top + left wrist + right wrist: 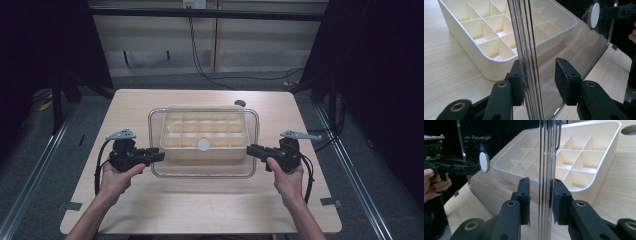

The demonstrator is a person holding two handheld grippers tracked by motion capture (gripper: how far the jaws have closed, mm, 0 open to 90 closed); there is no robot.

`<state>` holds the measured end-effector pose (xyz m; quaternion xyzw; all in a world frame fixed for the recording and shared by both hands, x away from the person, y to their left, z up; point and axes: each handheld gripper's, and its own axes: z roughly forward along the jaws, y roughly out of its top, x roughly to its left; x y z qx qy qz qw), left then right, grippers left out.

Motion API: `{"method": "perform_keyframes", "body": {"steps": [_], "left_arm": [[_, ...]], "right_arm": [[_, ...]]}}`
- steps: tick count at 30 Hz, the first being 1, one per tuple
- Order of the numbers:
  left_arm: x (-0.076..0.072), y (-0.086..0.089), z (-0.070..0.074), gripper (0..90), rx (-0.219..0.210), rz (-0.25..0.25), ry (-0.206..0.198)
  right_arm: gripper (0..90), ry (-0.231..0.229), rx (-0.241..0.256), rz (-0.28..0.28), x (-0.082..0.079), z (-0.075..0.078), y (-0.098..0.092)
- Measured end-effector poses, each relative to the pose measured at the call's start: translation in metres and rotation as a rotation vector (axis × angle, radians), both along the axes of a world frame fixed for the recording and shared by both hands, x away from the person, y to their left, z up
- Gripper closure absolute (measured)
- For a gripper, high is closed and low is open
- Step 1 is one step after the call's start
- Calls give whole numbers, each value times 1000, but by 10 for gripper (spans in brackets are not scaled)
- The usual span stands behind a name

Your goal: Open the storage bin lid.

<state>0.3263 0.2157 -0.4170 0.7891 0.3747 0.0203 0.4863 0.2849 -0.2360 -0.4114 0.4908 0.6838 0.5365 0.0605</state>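
A clear plastic lid [205, 171] with a white round knob [203, 144] hangs level over a cream divided organiser box [186, 153] in the middle of the table. My left gripper [159, 156] is at the lid's left edge. In the left gripper view its jaws [540, 77] straddle that edge [529, 50]: one pad touches it, the other stands well off. My right gripper [250, 149] holds the right edge. In the right gripper view both pads [540, 195] sit close against the lid's rim [546, 150]. The box's compartments [486, 37] look empty.
The light wooden table [200, 205] has bare surface in front of the box and on both sides. A round hole [240, 103] sits in the tabletop just behind the box. Dark floor and cables lie beyond the far edge.
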Motion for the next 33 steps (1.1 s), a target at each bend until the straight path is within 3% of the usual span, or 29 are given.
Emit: {"method": "perform_keyframes", "body": {"steps": [33], "left_arm": [[-34, 6, -20, 606, 44, -6, 51]], "right_arm": [[712, 54, -20, 23, -30, -19, 10]]}}
